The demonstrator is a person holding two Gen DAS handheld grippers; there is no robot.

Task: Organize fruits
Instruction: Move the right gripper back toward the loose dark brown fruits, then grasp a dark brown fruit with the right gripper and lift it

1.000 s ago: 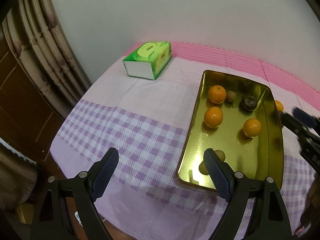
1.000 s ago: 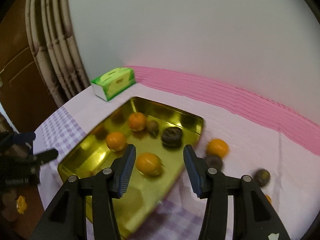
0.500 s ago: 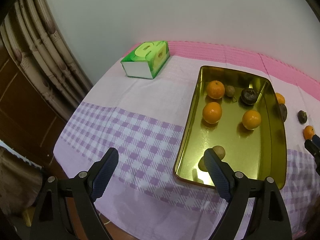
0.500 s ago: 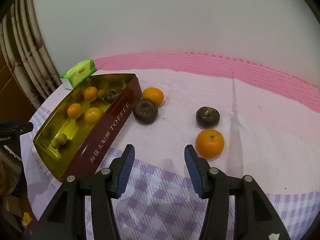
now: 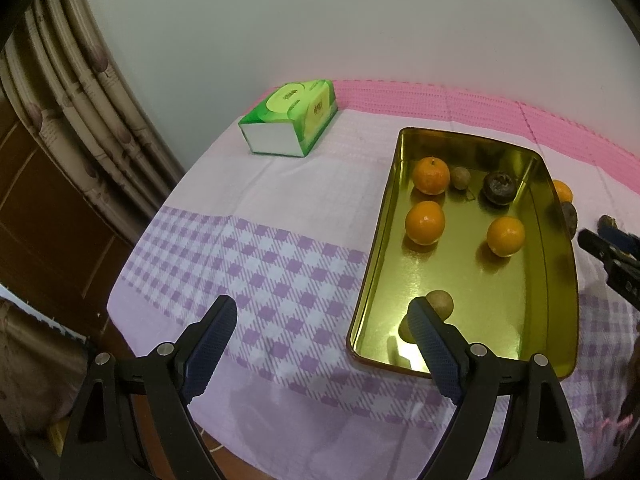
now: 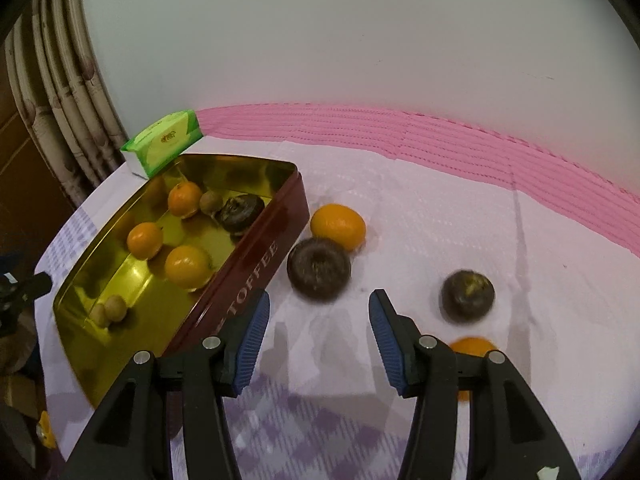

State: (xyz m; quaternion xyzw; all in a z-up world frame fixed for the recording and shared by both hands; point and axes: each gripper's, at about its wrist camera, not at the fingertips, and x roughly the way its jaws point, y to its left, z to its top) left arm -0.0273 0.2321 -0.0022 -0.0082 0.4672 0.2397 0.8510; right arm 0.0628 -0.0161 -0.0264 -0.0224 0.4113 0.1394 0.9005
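Pink/purple check cloth [image 5: 280,272] on table by white wall. R gripper [image 6: 319,332] part-open, empty, above dark fruit [image 6: 319,271] beside toffee tin [image 6: 256,264]. L gripper [image 5: 322,344] wide, empty, at tin's near corner; oranges [image 5: 425,222] inside.

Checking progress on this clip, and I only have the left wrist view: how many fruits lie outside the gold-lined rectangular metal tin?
Observer: Four show in the right wrist view: a round orange citrus fruit and a dark brown round fruit beside the tin, plus a second dark fruit and a second orange, partly hidden, farther right.
Operator: Is the right gripper holding anything?
Observer: No. The right gripper is open with nothing between its jaws; the nearer dark fruit lies just ahead of it.
Operator: What does the tin's outside look like?
Observer: Dark red, lettered TOFFEE.
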